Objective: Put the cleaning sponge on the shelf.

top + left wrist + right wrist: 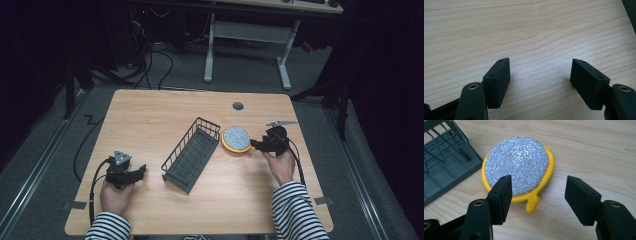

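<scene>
A round scouring pad (236, 139) (517, 170), silver on top with a yellow rim and a small yellow loop, lies flat on the wooden table (150, 120), just right of a dark wire basket (192, 152) (444, 165). My right gripper (253, 145) (539, 186) is at the pad's right edge and points at it. Its jaws stand open, with the loop and bare wood between them and nothing gripped. My left gripper (141, 171) (540, 68) rests low near the table's front left, open over bare wood, a hand's width left of the basket.
The empty basket lies diagonally across the table's middle. A round cable hole (238, 106) sits near the far edge. Cables trail from both grippers toward the front edge. Beyond the table stand a white desk frame (210, 55) and floor cables.
</scene>
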`<state>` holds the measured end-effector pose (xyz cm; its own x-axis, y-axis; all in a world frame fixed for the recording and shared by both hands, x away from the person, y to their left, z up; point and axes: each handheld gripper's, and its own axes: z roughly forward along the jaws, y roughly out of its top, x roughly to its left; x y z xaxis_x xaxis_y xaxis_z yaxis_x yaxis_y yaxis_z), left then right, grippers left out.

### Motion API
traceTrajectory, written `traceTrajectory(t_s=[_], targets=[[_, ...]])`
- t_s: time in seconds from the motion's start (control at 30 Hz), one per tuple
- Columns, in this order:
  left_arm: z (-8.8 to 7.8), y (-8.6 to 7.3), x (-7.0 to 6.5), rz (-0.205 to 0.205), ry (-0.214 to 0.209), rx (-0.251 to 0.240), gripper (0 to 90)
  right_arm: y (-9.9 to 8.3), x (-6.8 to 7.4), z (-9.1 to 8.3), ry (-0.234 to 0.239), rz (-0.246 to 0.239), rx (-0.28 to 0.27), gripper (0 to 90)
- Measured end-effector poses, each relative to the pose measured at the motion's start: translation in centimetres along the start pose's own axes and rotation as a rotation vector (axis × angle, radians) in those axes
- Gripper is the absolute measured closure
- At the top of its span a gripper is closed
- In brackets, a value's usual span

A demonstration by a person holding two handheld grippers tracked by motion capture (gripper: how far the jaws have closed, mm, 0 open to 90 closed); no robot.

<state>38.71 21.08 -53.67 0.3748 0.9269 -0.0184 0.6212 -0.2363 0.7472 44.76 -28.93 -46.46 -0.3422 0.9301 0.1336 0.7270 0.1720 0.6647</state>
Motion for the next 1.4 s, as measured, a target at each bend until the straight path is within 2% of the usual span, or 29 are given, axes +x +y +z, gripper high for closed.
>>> traceTrajectory(t_s=[0.13, 0.27, 0.4, 0.53, 0.67, 0.83, 0.97, 1.07, 1.1, 1.13, 1.17, 1.2, 1.4], targets=[[0.0, 0.0, 0.0, 0.0, 0.0, 0.0, 32.8, 1.2, 0.0, 1.5, 0.014, 0.026, 0.026, 38.4], [0.0, 0.0, 0.0, -0.001, -0.001, 0.0, 32.7, 1.8, 0.0, 2.7, 0.005, 0.04, 0.061, 38.2], [0.0, 0.0, 0.0, 0.0, -0.001, 0.0, 32.7, 2.0, -0.1, 3.7, 0.006, 0.076, 0.076, 38.3], [0.0, 0.0, 0.0, 0.0, -0.002, 0.0, 32.7, 2.1, -0.1, 4.4, 0.0, 0.086, 0.096, 38.4], [0.0, 0.0, 0.0, 0.0, -0.001, 0.0, 32.7, 2.1, -0.1, 5.5, -0.013, 0.101, 0.141, 39.2], [0.0, 0.0, 0.0, 0.001, -0.001, 0.0, 32.7, 1.8, -0.4, 6.2, 0.011, 0.122, 0.153, 40.7], [0.0, 0.0, 0.1, -0.007, 0.002, 0.003, 32.7, 1.8, -0.7, 6.5, 0.045, 0.157, 0.167, 50.2], [0.0, 0.0, 0.1, -0.007, 0.003, 0.003, 32.7, 1.9, -0.6, 6.4, 0.047, 0.138, 0.172, 56.9], [0.0, 0.0, 0.1, -0.006, 0.005, 0.003, 32.7, 1.9, -0.4, 6.4, 0.045, 0.125, 0.17, 65.0], [0.0, 0.0, 0.1, -0.006, 0.005, 0.003, 32.7, 1.9, -0.4, 6.4, 0.045, 0.125, 0.17, 65.0], [0.0, 0.0, 0.1, -0.007, 0.004, 0.003, 32.7, 2.0, -0.3, 6.3, 0.041, 0.112, 0.165, 73.9], [0.0, 0.0, 0.1, -0.009, 0.003, 0.001, 32.6, 2.1, -0.3, 6.2, 0.041, 0.108, 0.167, 76.6], [0.0, 0.0, 0.1, -0.009, 0.002, 0.001, 32.5, 2.4, 0.0, 6.0, 0.041, 0.082, 0.177, 81.3]])
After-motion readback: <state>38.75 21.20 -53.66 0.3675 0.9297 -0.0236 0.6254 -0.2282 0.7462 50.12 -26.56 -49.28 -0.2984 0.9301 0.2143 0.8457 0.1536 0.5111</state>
